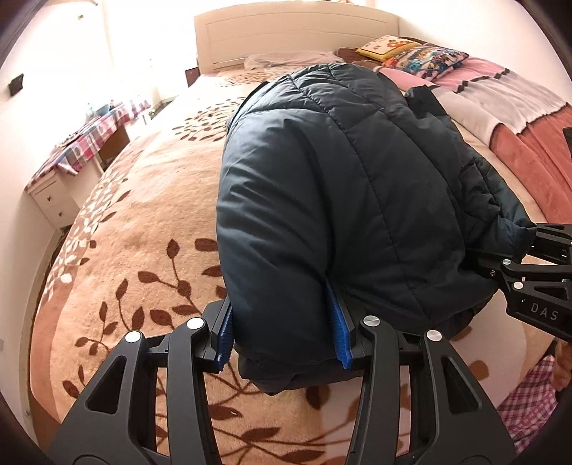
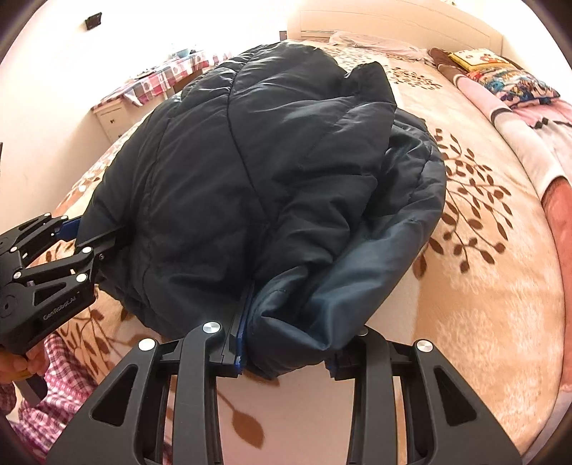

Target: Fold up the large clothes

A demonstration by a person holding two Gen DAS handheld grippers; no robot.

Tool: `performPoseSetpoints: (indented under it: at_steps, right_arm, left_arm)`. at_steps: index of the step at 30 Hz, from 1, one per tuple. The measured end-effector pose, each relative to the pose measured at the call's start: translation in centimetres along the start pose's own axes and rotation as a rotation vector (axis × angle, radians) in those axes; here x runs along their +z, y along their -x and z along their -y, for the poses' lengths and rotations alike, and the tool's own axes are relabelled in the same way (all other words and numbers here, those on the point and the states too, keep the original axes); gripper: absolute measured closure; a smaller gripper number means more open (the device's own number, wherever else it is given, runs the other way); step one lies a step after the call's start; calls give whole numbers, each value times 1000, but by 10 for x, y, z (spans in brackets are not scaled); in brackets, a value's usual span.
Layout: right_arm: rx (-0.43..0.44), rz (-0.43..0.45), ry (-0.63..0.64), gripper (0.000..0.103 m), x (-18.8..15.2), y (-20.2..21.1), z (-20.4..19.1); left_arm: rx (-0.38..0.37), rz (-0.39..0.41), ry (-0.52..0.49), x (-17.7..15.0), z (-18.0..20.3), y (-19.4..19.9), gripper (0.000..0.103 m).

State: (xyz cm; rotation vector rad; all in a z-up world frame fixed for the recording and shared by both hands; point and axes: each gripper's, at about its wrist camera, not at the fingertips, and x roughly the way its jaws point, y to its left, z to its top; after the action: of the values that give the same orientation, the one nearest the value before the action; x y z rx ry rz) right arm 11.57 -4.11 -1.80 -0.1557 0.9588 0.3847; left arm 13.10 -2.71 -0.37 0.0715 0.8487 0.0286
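Dark navy puffer jacket (image 1: 350, 186) bunched, folded on bed.

The jacket (image 1: 339, 179) lies on the bed (image 1: 143, 221), its near edge held between the left gripper (image 1: 286, 336) on its left end and the right gripper (image 2: 286, 354) on its right end, with the pillows (image 1: 411, 53) behind it by the headboard (image 1: 286, 32) and a nightstand (image 1: 53, 193) left of the bed.

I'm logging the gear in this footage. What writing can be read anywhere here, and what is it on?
"DAS": white letters on the body of the right tongs, cut off by the picture's edge.
"GenRobot.AI": on the body of the left tongs; the last letters are small and uncertain.
Cushion by the headboard: colourful print, nothing readable.
Jacket: no label visible.
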Motion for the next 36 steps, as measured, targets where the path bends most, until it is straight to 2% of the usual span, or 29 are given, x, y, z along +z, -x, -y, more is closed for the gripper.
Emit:
performPoseSetpoints:
  at_steps: [8, 16, 19, 26, 33, 36]
  right_arm:
    - [-51, -6, 18, 70, 3, -10, 0]
    - [-65, -19, -35, 68, 2, -6, 6]
    - [-68, -22, -53, 64, 0, -2, 5]
    - [-87, -19, -47, 57, -5, 7, 6]
    - [-92, -3, -62, 44, -12, 18, 9]
    - [-96, 10, -56, 43, -16, 26, 11]
  left_arm:
    - [-2, 7, 22, -7, -3, 0, 57]
    - [3, -3, 57, -8, -5, 2, 53]
    - [16, -7, 73, -9, -6, 4, 48]
    - [53, -1, 71, -11, -2, 10, 44]
    - [46, -2, 88, -13, -3, 18, 39]
    - [43, -1, 95, -15, -3, 23, 38]
